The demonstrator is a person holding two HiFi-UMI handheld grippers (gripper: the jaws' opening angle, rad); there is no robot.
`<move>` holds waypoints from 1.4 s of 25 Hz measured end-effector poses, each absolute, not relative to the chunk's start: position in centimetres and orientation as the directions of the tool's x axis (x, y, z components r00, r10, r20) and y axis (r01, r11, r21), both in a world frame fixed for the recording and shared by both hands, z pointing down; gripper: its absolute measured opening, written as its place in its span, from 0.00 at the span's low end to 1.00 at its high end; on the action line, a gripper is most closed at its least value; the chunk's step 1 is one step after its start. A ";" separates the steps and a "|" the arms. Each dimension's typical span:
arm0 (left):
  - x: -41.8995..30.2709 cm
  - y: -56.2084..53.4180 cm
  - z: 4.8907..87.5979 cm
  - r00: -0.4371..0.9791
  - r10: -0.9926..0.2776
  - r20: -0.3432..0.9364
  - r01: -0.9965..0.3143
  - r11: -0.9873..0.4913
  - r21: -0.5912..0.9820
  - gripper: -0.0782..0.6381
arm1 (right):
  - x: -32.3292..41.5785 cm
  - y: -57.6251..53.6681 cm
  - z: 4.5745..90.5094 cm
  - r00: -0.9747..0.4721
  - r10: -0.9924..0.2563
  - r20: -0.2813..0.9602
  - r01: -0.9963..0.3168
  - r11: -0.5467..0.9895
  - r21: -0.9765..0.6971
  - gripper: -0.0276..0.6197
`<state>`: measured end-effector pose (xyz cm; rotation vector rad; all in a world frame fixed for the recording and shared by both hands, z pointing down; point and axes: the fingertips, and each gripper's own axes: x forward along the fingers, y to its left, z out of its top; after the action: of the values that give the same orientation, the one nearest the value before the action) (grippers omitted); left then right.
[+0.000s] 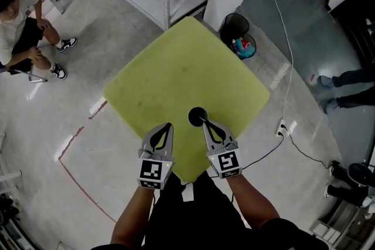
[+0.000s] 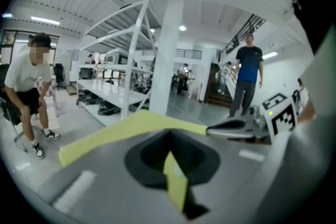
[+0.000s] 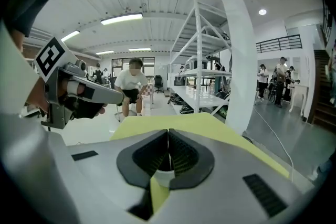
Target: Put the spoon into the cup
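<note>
Right gripper (image 3: 168, 136): ribbed pads pressed together, with only a hairline seam between them. A thin pale line in that seam reads as the handle of the spoon (image 1: 203, 120), though it is too slim to be sure. The pale rim of the cup (image 3: 164, 176) sits just under the pads.

Left gripper (image 2: 169, 136): pads closed on nothing. A sliver of the yellow-green table (image 2: 131, 126) shows through lower down.

From above, the right tips sit at the edge of the dark cup mouth, near the table's near corner. A short length of spoon runs from the mouth to those tips. The left gripper lies just beside, clear of the cup.

Progress (judged): the spoon's working end is in the cup; letting go and backing the gripper off remain.

View notes:
- Only the head view gives the cup mouth, the spoon and the layout.
- Only the right gripper view gives pad contact.
- The left gripper view shows the right gripper side-on, but no cup.
</note>
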<state>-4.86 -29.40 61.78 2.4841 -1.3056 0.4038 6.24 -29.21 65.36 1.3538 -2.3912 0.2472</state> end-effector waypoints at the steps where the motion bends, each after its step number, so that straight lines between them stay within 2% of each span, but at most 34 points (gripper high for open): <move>1: -4.9 -29.2 61.9 0.544 -0.745 0.387 -0.833 -0.534 0.142 0.12 | 6.2 -29.3 65.9 -0.463 -0.781 0.420 -0.852 0.522 0.030 0.06; 4: -5.3 -28.6 62.4 0.533 -0.748 0.395 -0.843 -0.511 0.170 0.12 | 5.9 -29.2 67.1 -0.480 -0.754 0.448 -0.843 0.537 0.001 0.07; 5: -5.3 -28.4 62.5 0.531 -0.749 0.397 -0.845 -0.504 0.178 0.12 | 5.8 -29.2 67.3 -0.485 -0.748 0.453 -0.841 0.541 -0.006 0.13; 6: -5.4 -28.3 62.7 0.529 -0.749 0.399 -0.846 -0.501 0.183 0.12 | 5.7 -29.2 67.4 -0.486 -0.745 0.457 -0.840 0.542 -0.010 0.24; 7: -5.4 -28.2 62.7 0.529 -0.748 0.400 -0.846 -0.500 0.185 0.12 | 5.7 -29.2 67.4 -0.486 -0.744 0.459 -0.840 0.542 -0.011 0.29; 11: -5.4 -28.3 62.3 0.533 -0.745 0.401 -0.844 -0.505 0.183 0.12 | 5.4 -29.1 67.0 -0.494 -0.735 0.464 -0.832 0.555 -0.007 0.30; 23: -5.1 -29.5 59.5 0.555 -0.757 0.346 -0.829 -0.540 0.147 0.12 | 5.0 -29.3 60.3 -0.491 -0.795 0.357 -0.842 0.538 0.040 0.28; 30: -4.7 -30.5 55.1 0.582 -0.766 0.274 -0.810 -0.574 0.117 0.12 | 5.4 -29.5 54.6 -0.458 -0.850 0.259 -0.864 0.495 0.097 0.13; 35: -5.3 -31.3 52.7 0.580 -0.781 0.231 -0.814 -0.568 0.121 0.12 | 5.0 -30.3 51.7 -0.422 -0.880 0.217 -0.887 0.450 0.104 0.07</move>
<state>-5.30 -31.27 52.73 2.5968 -1.3303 0.2233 5.01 -30.35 51.68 1.5311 -2.4630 0.0380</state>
